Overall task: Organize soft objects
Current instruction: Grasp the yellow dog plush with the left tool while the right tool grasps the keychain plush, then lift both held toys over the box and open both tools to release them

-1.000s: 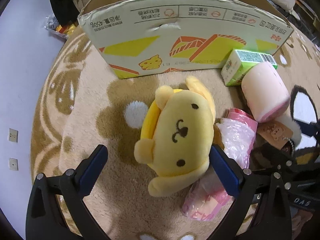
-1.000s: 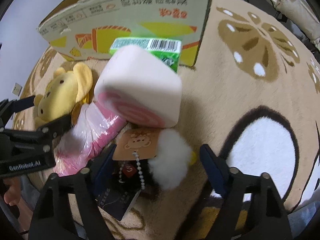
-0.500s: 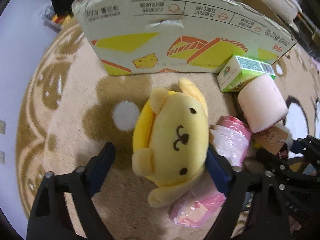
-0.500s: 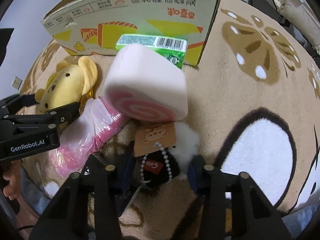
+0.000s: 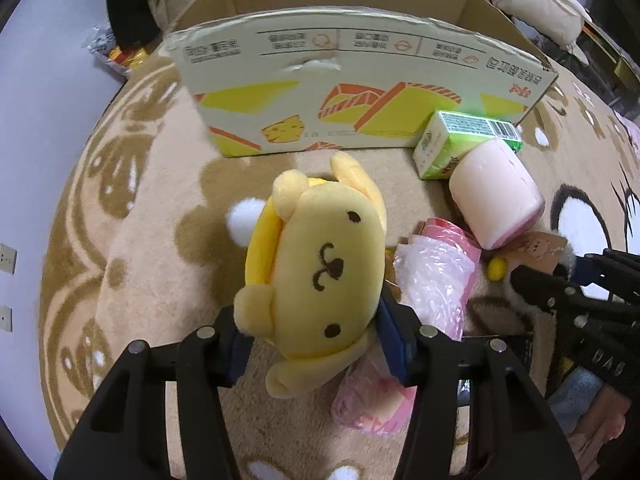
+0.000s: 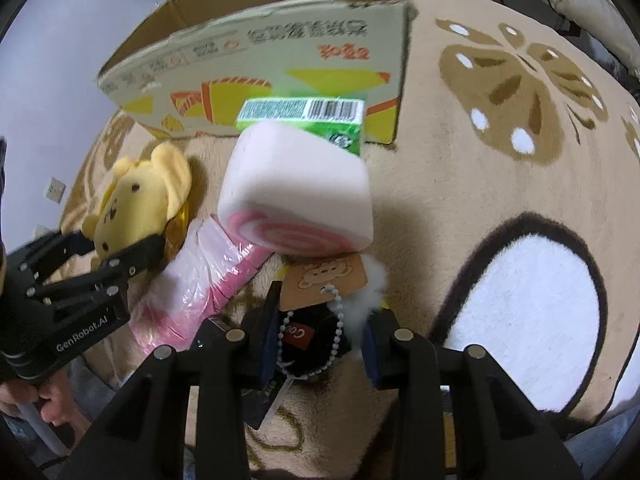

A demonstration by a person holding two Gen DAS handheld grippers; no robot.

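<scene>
The yellow dog plush (image 5: 320,268) is lying face-up on the patterned rug (image 5: 152,264), just in front of the open cardboard box (image 5: 360,92), and it's already pinched across its lower half by the left gripper (image 5: 316,344), whose jaws have just been closing in on it. It looks light and squishy, so a hold across the fat middle of the head is probably best; the floppy ears would likely just slip out.

Further right of the box front, the small black-and-white fluffy toy (image 6: 320,328) with the brown card tag (image 6: 324,280) and bead chain is clamped by the right gripper (image 6: 320,348), jaws drawn in tight on it. It's fuzzy and probably weightless, and the chain could snag.

A pink swirl-roll cushion (image 6: 296,196) is leaning on a green tissue pack (image 6: 308,120) right by the box's corner, with a pink plastic-wrapped pack (image 6: 200,280) left between the two grabbed toys. Both should squash easily, and the wrap looks slippery.
</scene>
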